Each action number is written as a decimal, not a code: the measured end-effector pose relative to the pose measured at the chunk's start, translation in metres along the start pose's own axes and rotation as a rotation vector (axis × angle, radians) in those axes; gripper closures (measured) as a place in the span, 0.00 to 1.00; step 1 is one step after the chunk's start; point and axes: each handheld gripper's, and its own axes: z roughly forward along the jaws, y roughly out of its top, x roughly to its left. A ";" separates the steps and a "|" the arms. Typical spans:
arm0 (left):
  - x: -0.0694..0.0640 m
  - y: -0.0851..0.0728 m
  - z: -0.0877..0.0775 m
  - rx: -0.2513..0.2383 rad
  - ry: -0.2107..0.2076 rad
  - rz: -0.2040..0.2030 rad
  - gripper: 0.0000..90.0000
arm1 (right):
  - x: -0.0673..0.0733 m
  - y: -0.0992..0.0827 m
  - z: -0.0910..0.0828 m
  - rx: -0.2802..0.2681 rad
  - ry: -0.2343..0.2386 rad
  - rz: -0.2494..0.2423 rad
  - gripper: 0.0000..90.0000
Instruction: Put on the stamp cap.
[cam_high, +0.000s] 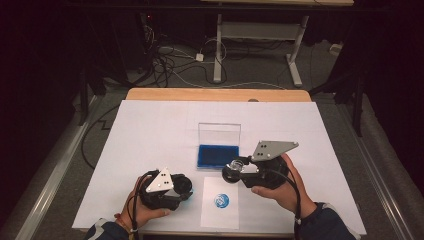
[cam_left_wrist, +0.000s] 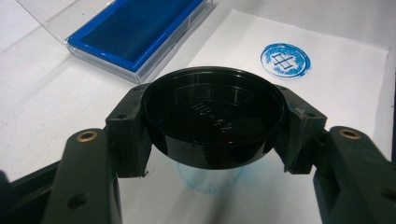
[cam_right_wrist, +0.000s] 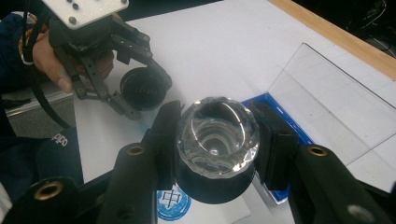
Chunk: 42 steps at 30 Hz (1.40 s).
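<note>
Gripping a faceted clear-topped stamp (cam_right_wrist: 217, 140), glossy round black cap (cam_left_wrist: 215, 121) — blue felt ink pad (cam_high: 218, 155)

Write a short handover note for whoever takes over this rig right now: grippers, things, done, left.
Left gripper: shut on the black cap, held low beside the paper slip.
Right gripper: shut on the stamp, crystal-topped, held above the table in front of the ink pad.
Ink pad: open, clear lid upright.
Done: one blue stamp print sits on the slip.
Left, probably: cap the stamp, close the pad.
</note>
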 end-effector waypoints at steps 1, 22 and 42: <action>0.000 0.002 0.001 -0.004 -0.002 0.003 0.41 | 0.000 0.000 0.000 -0.004 0.002 -0.002 0.64; -0.015 0.032 0.024 -0.072 -0.078 0.014 0.41 | 0.012 0.014 0.016 -0.065 0.066 0.002 0.64; -0.019 0.038 0.023 -0.120 -0.099 0.003 0.41 | 0.022 0.014 0.043 -0.072 0.144 0.029 0.64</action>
